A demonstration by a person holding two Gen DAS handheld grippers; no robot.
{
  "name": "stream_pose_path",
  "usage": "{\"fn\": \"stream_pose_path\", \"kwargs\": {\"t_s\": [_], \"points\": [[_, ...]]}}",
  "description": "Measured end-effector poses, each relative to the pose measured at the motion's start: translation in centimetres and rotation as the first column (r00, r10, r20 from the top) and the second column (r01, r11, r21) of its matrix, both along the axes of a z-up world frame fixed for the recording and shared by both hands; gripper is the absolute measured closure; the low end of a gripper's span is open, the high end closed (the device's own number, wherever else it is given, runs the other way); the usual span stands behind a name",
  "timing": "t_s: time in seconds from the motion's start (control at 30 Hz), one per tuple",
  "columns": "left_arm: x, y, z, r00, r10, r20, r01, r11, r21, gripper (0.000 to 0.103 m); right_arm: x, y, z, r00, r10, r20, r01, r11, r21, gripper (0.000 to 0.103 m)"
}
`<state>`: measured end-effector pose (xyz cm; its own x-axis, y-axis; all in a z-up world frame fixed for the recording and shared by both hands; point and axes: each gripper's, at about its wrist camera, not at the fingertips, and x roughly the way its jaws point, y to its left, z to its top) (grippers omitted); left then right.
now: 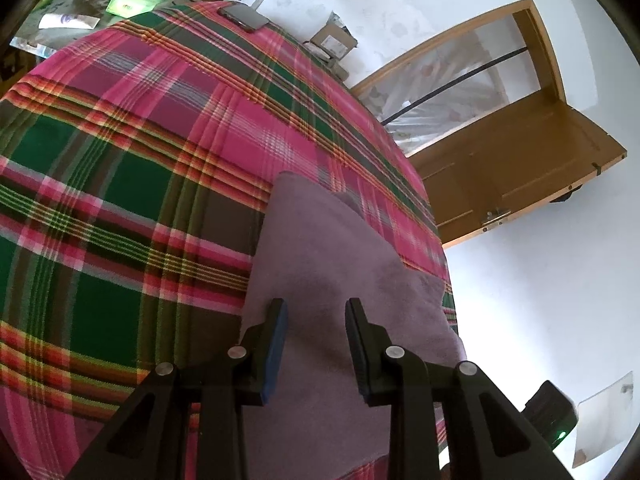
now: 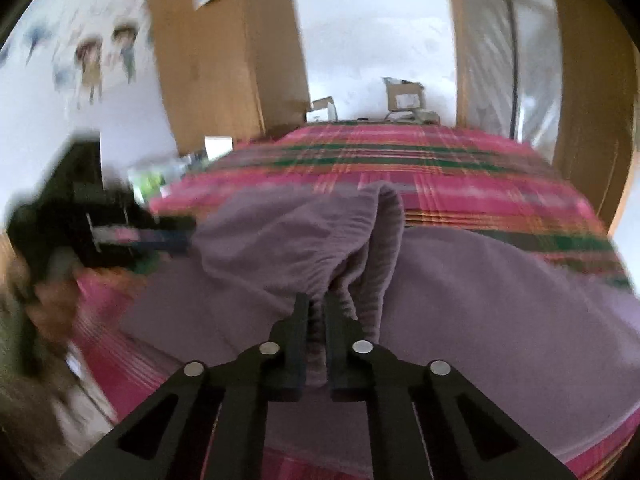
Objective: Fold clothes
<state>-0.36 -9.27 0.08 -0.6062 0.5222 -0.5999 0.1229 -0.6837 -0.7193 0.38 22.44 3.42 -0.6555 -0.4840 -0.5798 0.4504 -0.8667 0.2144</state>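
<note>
One soft mauve fleece garment (image 2: 460, 300) lies spread on a bed covered with a pink-and-green plaid blanket (image 1: 120, 152), the folding apparently about midway: part of the cloth lies flat and smooth, while one gathered, elasticated edge (image 2: 360, 240) is lifted off the rest in a loose hump.

The right claw (image 2: 316, 312) has its two black fingers pressed nearly together on that bunched edge, the ribbed fabric pinched between them and rising in a ridge just beyond the tips. From this, the edge looks to be in mid-carry across the garment; laying it down and squaring the fold would remain, though how many folds are already made cannot be told.

The left claw (image 1: 316, 312) hovers over the flat part of the same garment with its fingers well apart and nothing between them; whether the tips touch the cloth cannot be told. The fleece runs away from it toward the bed's right-hand edge.

The right wrist view is blurred. A dark phone (image 1: 244, 18) rests at the blanket's far end, well apart from the work, with an open brown wooden door (image 1: 520, 168) beyond.
</note>
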Motion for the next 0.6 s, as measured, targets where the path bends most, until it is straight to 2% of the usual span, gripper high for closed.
{"fn": "stream_pose_path", "kwargs": {"t_s": [0.1,0.23,0.3,0.33,0.37,0.47,0.53,0.6], "points": [[0.0,-0.2,-0.1,1.0,0.002,-0.001,-0.002,1.0,0.0,0.073,-0.3,1.7,0.6,0.999,-0.016,0.04,0.019,0.997,-0.074,0.097],[0.2,-0.4,-0.2,1.0,0.002,0.005,-0.002,1.0,-0.005,0.073,-1.4,1.8,-1.3,0.991,-0.025,0.133,0.03,0.999,-0.035,0.094],[0.3,-0.5,-0.3,1.0,0.008,0.008,-0.007,1.0,-0.005,0.073,-1.7,2.0,-1.4,0.989,-0.021,0.149,0.028,0.999,-0.046,0.091],[0.3,-0.5,-0.3,1.0,0.009,0.009,-0.009,1.0,-0.007,0.073,-1.9,2.2,-1.3,0.988,-0.017,0.153,0.025,0.998,-0.054,0.087],[0.4,-0.6,-0.3,1.0,0.011,0.009,-0.01,1.0,-0.006,0.073,-2.0,2.5,-1.1,0.989,-0.019,0.149,0.029,0.998,-0.063,0.075],[0.4,-0.6,-0.3,1.0,0.008,0.009,-0.008,1.0,-0.012,0.073,-2.4,3.5,-0.6,0.991,-0.035,0.128,0.047,0.994,-0.096,0.061],[0.4,-0.5,-0.3,1.0,0.004,0.011,-0.003,1.0,-0.014,0.073,-3.4,3.8,-0.9,0.986,-0.014,0.164,0.036,0.991,-0.129,0.056],[0.5,-0.5,-0.4,1.0,0.001,0.012,-0.001,1.0,-0.012,0.073,-4.4,3.7,-1.6,0.976,0.001,0.217,0.035,0.987,-0.159,0.055]]}}
